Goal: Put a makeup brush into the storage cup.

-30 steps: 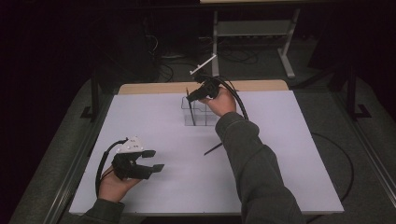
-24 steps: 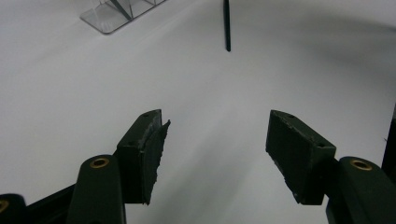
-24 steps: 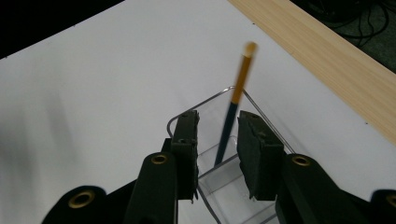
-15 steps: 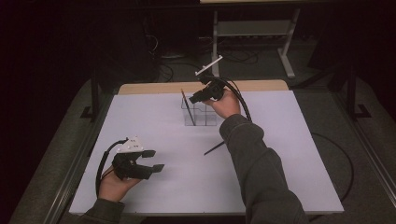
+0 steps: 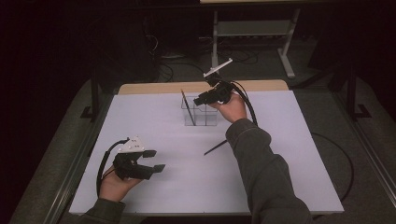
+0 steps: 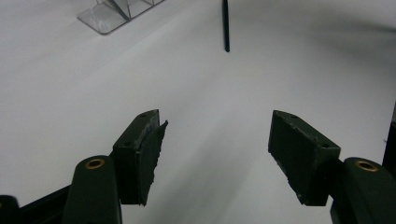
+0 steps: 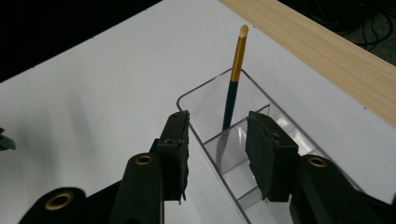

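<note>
A clear divided organizer (image 5: 205,117) stands at the far middle of the white table. A dark brush with a gold band (image 5: 187,107) leans upright in its left compartment. My right gripper (image 5: 200,99) hovers just right of the brush, over the organizer (image 7: 198,94). Its jaws have just been opening and hold nothing; the brush (image 7: 233,84) stands free beyond them. A second dark stick (image 5: 215,148) lies flat on the table by the right sleeve. My left gripper (image 5: 156,161) rests open and empty near the front left, facing that stick (image 6: 226,25).
The white table top (image 5: 289,154) ends in a wooden strip (image 5: 261,86) at the far edge. A metal stand and cables are on the dark floor beyond. In the left gripper view a corner of the organizer (image 6: 112,16) is at the upper left.
My right gripper has drawn back to the right from the brush with its jaws wider apart, and the brush stays standing in the organizer. The left hand has not moved.
</note>
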